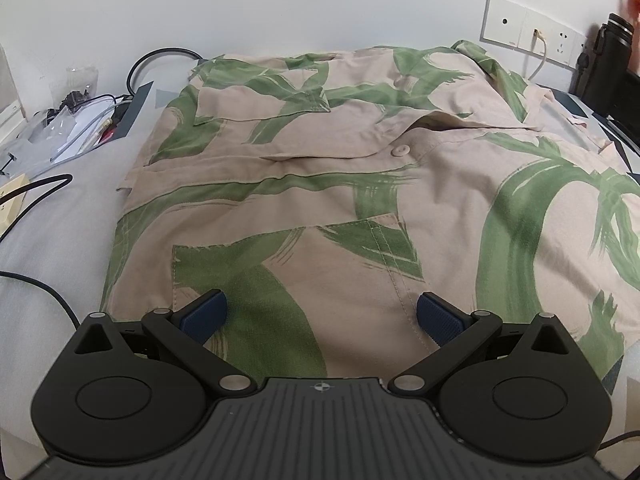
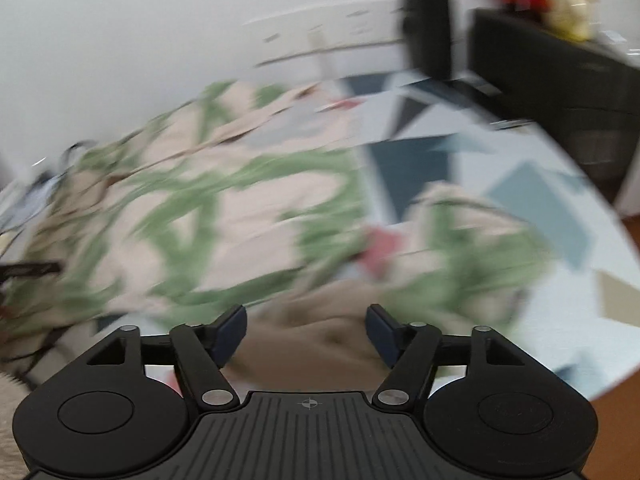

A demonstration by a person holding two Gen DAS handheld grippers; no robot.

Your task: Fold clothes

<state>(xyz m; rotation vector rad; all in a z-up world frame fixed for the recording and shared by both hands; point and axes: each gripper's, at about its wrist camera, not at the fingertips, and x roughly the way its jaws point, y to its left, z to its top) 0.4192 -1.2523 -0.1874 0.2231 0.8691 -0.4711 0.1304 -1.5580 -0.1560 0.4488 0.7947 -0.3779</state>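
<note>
- White wall behind, pale bed cover w/ black cables.
- Beige short-sleeve shirt w/ green brush-leaf print spread flat on cover, partly folded.
- Left gripper jaws wide, over shirt hem, nothing gripped.
- Right gripper jaws apart, nothing between; view blurred.

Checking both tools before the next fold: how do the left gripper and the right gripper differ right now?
The left gripper hangs over the shirt in a sharp picture; the right gripper shows a smeared scene. The left gripper's jaws stand wider apart than the right gripper's. Under the left gripper lies printed cloth with a pocket; under the right gripper lies plain tan cloth, too blurred to identify. Both are open, pinching nothing, with blue pads.
</note>
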